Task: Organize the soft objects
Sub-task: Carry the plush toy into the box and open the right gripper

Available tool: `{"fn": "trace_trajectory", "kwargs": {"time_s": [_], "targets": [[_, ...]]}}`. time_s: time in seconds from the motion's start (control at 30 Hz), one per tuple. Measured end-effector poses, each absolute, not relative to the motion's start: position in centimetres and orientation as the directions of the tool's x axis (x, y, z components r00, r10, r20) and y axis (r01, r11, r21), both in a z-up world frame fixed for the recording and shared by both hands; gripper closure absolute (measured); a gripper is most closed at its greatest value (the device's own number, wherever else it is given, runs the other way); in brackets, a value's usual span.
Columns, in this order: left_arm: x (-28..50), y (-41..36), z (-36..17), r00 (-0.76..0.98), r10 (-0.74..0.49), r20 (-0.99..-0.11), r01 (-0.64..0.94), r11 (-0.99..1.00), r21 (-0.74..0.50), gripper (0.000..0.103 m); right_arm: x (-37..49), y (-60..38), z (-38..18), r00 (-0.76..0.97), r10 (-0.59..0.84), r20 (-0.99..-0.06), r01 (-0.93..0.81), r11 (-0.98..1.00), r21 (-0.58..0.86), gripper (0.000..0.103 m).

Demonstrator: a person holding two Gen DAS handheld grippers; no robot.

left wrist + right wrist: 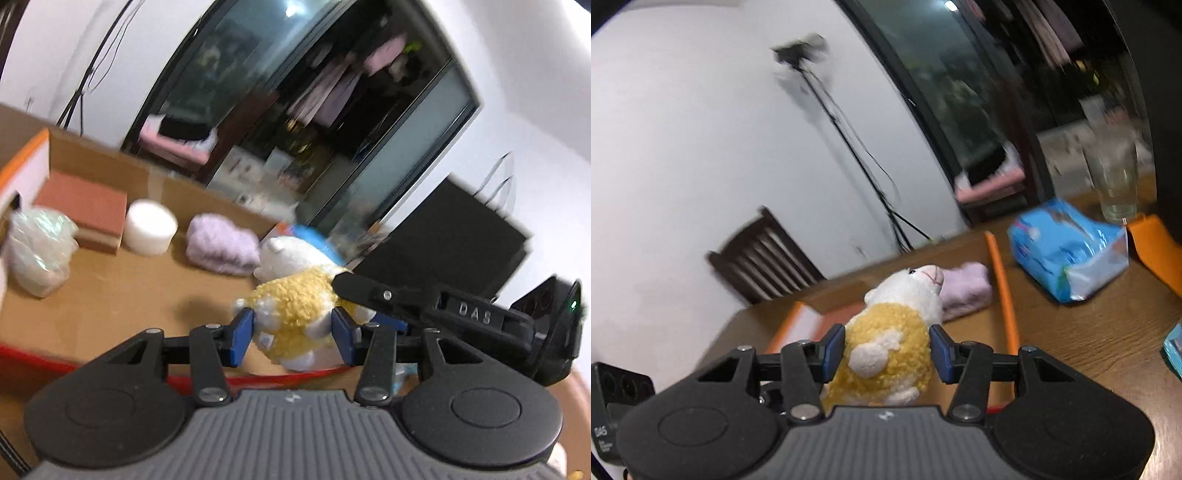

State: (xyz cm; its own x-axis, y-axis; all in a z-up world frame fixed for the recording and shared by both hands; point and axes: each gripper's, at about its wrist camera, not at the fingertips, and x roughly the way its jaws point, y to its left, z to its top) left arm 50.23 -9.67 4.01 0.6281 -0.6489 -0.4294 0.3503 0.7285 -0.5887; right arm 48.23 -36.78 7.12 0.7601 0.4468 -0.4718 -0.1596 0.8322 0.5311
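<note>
A yellow-and-white plush sheep (pixel 295 314) is held above an open cardboard box (pixel 122 288) with orange flaps. My left gripper (pixel 293 338) is shut on the sheep's rear end, blue pads on both sides. My right gripper (pixel 886 350) is shut on the sheep's yellow body (pixel 890 350), its white head pointing away. The right gripper's black finger (pixel 373 293) shows across the sheep in the left wrist view. A folded lilac fuzzy cloth (pixel 221 245) lies in the box; it also shows in the right wrist view (pixel 966 290).
In the box lie a white foam cylinder (pixel 151 232), a reddish-brown block (pixel 86 214) and a crumpled clear plastic bag (pixel 38 251). A blue tissue pack (pixel 1067 251), a glass (pixel 1115 181) and an orange lid (pixel 1156 247) sit on the wooden table. A dark chair (pixel 764 254) stands behind.
</note>
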Motion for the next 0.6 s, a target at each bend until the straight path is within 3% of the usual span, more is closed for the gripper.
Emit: {"fn": "trace_trajectory", "kwargs": {"time_s": [0.17,0.3,0.53,0.6], "targets": [[51.6,-12.2,2.5,0.597,-0.607,-0.525,0.378,0.79,-0.483,0.057,50.5,-37.1,3.4,0.749,0.38,-0.542,-0.088,0.869,0.487,0.054],[51.4,-12.7,2.3,0.566,-0.639,-0.521,0.422,0.767,-0.483,0.057,48.7,-35.0,4.3,0.775,0.243,-0.583,-0.064,0.948,0.311,0.051],[48.3,-10.8,5.8,0.632,-0.602,-0.488,0.429,0.796,-0.427,0.053,46.6,-34.7,6.5,0.795,0.237,-0.558,-0.076,0.952,0.296,0.048],[46.7,-9.4,7.9,0.677,-0.579,-0.454,0.433,0.813,-0.39,0.045,45.9,-35.1,7.8,0.809,0.239,-0.537,-0.086,0.952,0.295,0.044]]}}
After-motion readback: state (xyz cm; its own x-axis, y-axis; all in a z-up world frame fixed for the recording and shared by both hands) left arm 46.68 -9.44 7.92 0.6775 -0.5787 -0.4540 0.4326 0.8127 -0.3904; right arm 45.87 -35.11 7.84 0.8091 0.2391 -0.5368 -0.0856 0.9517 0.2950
